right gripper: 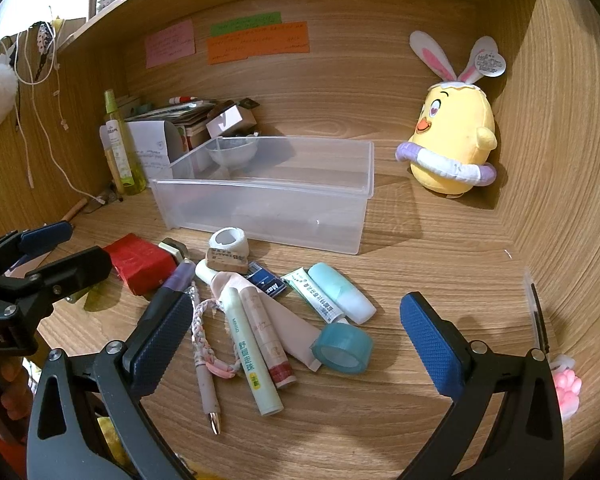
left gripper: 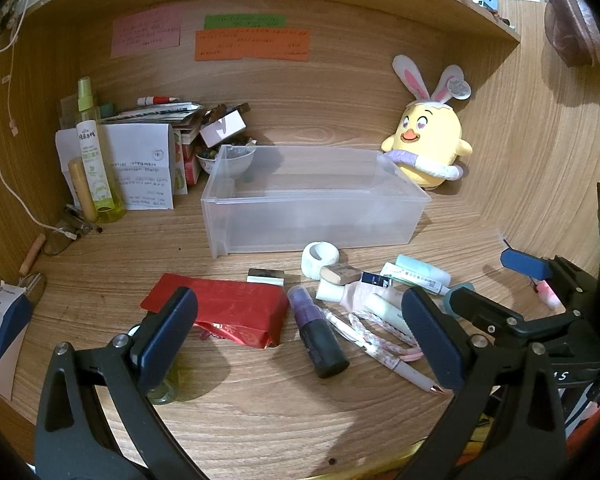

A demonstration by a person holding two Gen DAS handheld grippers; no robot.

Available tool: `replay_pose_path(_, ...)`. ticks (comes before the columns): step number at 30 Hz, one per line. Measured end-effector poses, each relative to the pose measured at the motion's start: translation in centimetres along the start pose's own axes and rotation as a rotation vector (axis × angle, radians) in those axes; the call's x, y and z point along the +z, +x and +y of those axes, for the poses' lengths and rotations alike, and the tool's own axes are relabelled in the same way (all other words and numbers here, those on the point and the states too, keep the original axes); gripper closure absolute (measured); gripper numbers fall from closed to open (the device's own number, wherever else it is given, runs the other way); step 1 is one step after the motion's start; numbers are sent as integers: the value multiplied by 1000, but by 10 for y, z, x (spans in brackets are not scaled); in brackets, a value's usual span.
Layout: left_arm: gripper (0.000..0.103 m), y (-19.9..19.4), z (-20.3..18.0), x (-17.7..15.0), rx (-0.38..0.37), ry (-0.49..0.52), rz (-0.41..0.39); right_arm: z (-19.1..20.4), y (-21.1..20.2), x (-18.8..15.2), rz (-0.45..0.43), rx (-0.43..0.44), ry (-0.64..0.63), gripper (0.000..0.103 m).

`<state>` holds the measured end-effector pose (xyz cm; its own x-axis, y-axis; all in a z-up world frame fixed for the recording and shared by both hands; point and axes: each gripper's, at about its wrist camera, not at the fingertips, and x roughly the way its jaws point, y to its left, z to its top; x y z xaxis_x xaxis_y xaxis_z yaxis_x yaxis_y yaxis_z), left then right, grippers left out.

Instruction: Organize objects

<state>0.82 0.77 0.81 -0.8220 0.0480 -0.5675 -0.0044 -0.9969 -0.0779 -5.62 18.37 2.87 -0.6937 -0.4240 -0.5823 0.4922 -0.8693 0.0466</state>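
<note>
A clear plastic bin (left gripper: pixel 316 200) (right gripper: pixel 268 196) stands empty on the wooden desk. In front of it lies a loose pile: a red packet (left gripper: pixel 228 308) (right gripper: pixel 140 268), a purple-and-black tube (left gripper: pixel 316 332), a white tape roll (left gripper: pixel 320 258) (right gripper: pixel 230 242), an eraser (right gripper: pixel 225 260), a pen (left gripper: pixel 384 356) (right gripper: pixel 206 380), a braided cord (right gripper: pixel 204 320), several cream tubes (right gripper: pixel 256 360) and a teal tape roll (right gripper: pixel 342 348). My left gripper (left gripper: pixel 300 340) (right gripper: pixel 60 252) hovers open over the red packet and purple tube. My right gripper (right gripper: pixel 296 344) (left gripper: pixel 500 284) hovers open over the tubes and teal tape, holding nothing.
A yellow plush chick (left gripper: pixel 424 140) (right gripper: pixel 452 148) sits at the back right corner. A spray bottle (left gripper: pixel 96 160), stacked papers (left gripper: pixel 140 160) and a bowl (left gripper: pixel 228 158) crowd the back left. A small glass bottle (left gripper: pixel 164 388) lies under my left finger. A pink paw-shaped item (right gripper: pixel 566 388) lies at the far right.
</note>
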Motion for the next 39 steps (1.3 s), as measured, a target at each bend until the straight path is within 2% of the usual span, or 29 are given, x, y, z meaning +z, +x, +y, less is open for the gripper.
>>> replay_pose_path(13, 0, -6, 14, 0, -11, -47, -6, 2, 1, -1, 14, 9, -7, 0)
replay_pose_path(19, 0, -16, 35, -7, 49, -56, -25, -4, -1, -4, 9, -11, 4, 1)
replay_pose_path(20, 0, -18, 41, -8, 57, -63, -26, -7, -2, -4, 8, -17, 16, 5)
replay_pose_path(22, 10, -18, 51, -12, 74, -73, -17, -14, -1, -5, 16, -22, 33, 14)
replay_pose_path(23, 18, -17, 56, -14, 85, -79, -4, -18, 0, -5, 25, -26, 45, 19)
replay_pose_path(27, 23, -11, 80, -25, 118, -122, 41, -36, 5, -8, 57, -35, 97, 31)
replay_pose_path(32, 26, 1, 100, -39, 157, -158, 87, -54, 12, -13, 89, -36, 146, 36)
replay_pose_path(39, 48, 25, 105, -49, 162, -182, 142, -53, 26, -22, 136, -9, 161, 40)
